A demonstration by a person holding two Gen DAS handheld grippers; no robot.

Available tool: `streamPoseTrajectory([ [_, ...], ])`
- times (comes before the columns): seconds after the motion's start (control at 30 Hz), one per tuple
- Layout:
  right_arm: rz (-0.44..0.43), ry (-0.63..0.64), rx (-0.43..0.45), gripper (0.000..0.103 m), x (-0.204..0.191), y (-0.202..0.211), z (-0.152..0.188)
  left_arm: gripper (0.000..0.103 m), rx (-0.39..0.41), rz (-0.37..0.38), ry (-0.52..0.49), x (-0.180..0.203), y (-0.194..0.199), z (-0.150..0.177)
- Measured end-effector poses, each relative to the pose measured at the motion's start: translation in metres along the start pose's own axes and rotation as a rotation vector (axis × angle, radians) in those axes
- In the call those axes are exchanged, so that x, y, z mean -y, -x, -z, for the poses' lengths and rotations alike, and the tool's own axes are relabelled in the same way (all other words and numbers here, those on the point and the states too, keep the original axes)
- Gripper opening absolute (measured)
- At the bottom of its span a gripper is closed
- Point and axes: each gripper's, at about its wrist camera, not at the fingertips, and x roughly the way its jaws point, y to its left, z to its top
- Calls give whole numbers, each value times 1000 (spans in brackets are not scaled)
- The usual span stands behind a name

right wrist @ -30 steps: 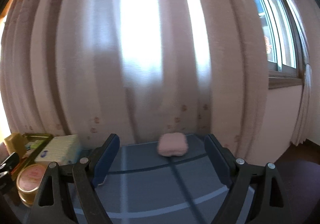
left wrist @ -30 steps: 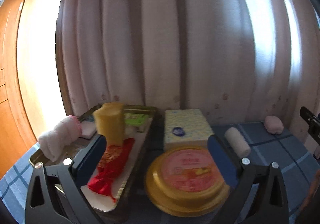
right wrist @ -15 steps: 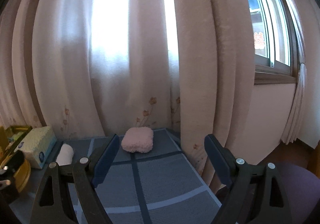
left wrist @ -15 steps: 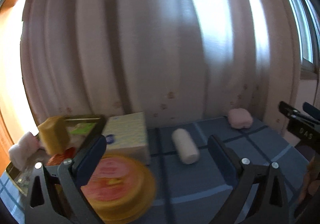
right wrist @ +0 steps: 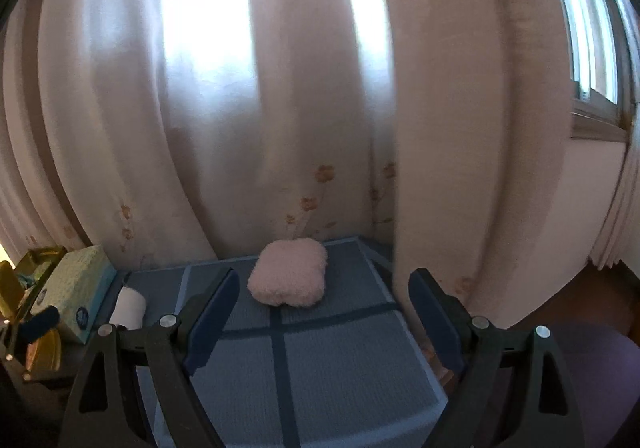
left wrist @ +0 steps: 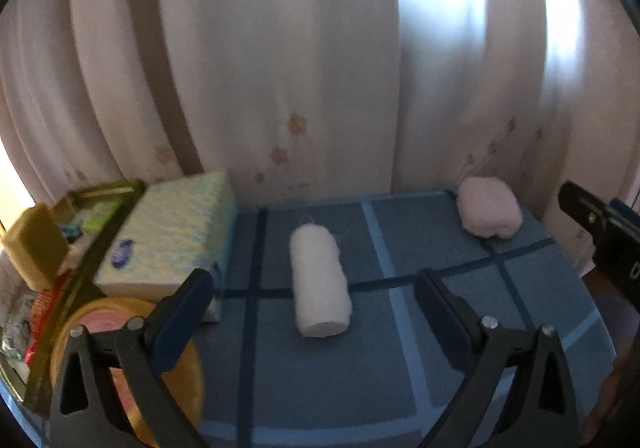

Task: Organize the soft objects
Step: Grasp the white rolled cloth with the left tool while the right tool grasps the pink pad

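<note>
Left jaws: the left gripper (left wrist: 314, 312) stands wide apart with nothing between its blue pads; its line runs toward the white roll.
Right jaws: the right gripper (right wrist: 322, 306) is spread just as wide and holds nothing; the pink pad lies ahead of the gap, apart from both fingers.
Yellow round tin (left wrist: 120, 360): nearest on the left of the left wrist view, partly behind the left finger; pinkish lid, blurred.
White roll (left wrist: 318, 282): a rolled white towel lying on its side on the blue checked tablecloth (left wrist: 400, 368), one flat end toward the camera, just beyond the left gripper's fingertips and touching neither.
Tissue box (left wrist: 172, 240): pale yellow and blue, left of the roll and apart from it, behind the tin.
Tray (left wrist: 100, 192): metal-rimmed, left of the tissue box, holding a yellow block (left wrist: 34, 244) and red and green items too blurred to name.
Pink pad (right wrist: 288, 272): a fluffy pink cushion-like piece at the far right corner of the cloth, close to the curtain.
Curtain (left wrist: 320, 68): pale, with small flower prints low down, hanging behind the table edge.
Window (right wrist: 592, 48): at the far right of the right wrist view.
</note>
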Motion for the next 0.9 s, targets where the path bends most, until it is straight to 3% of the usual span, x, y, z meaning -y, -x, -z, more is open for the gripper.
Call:
streamPoseTrajectory([
  [0.3,-18,-25,-184,88,-16,-78,-19,87,-149,-1,39,17,-44,-13],
  [0.57,-22,-25,-302,87,-26,-122,-20,87,-272,27,80,14,-68,-10],
  [0.67,-27,-6,-361,57,-32,-132,-18,84,-298,36,103,11,-73,-10],
  [0.7,-26,-3,-359,54,-33,-131,-18,79,-304,37,112,9,-73,-10],
  [0.77,-40,-1,-353,46,-35,-129,-19,55,-299,35,114,10,-70,-11],
  [0.8,-41,-3,-352,43,-35,-128,-20,34,-297,36,115,9,-69,-11],
  [0.9,-54,-16,-337,31,-34,-119,-19,30,-269,73,140,3,-62,-14],
])
